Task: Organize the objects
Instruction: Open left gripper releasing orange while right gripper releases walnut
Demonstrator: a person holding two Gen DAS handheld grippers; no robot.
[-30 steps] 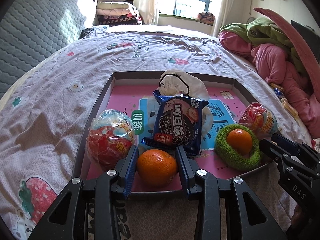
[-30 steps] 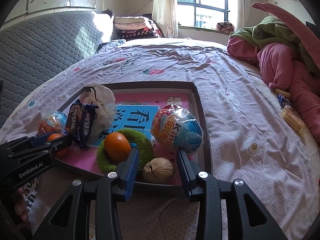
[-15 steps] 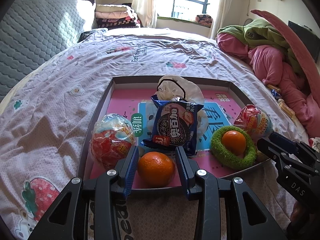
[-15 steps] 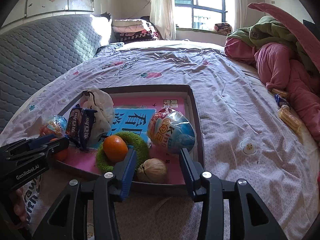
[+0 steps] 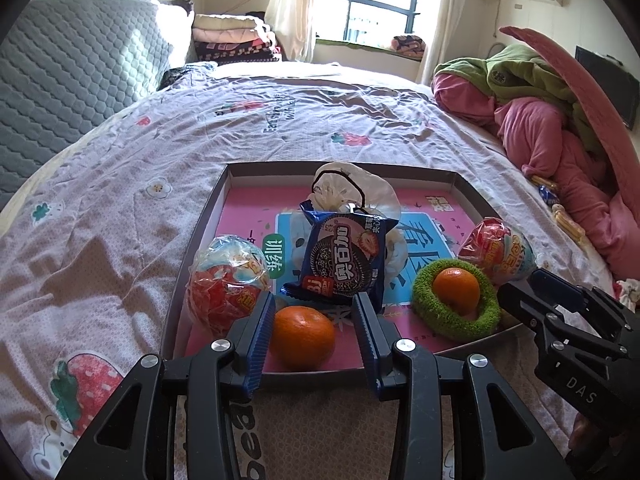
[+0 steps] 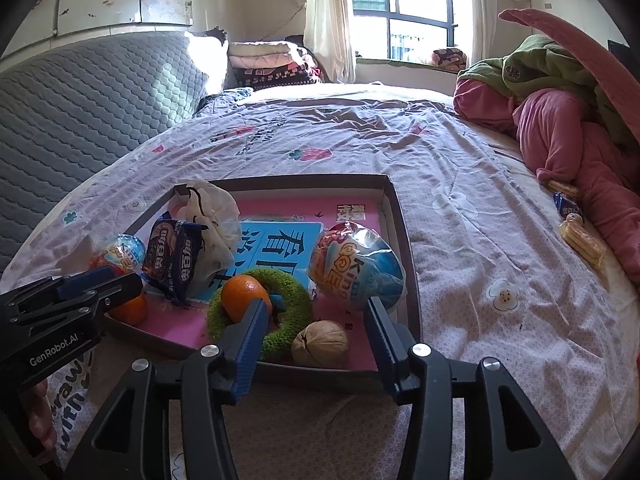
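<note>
A shallow dark tray (image 5: 200, 232) with a pink floor lies on the bed. An orange (image 5: 302, 336) sits at its near edge between the open jaws of my left gripper (image 5: 314, 334), which do not clamp it. A second orange (image 5: 456, 290) rests in a green fuzzy ring (image 5: 486, 320). A walnut (image 6: 319, 344) lies between the open jaws of my right gripper (image 6: 314, 338), untouched. The tray also holds a blue Oreo pack (image 5: 344, 260), a white bag (image 5: 352, 188) and two wrapped toy eggs (image 5: 224, 280) (image 6: 356, 266).
A grey quilted headboard (image 5: 72, 72) runs along the left. Pink and green bedding (image 5: 552, 120) is piled at the right. Snack packs (image 6: 576, 232) lie on the sheet by that pile. Folded blankets (image 5: 232, 36) sit at the far end under the window.
Both grippers have drawn back a little from the tray and their jaws have widened. The orange and the walnut stay in the tray.
</note>
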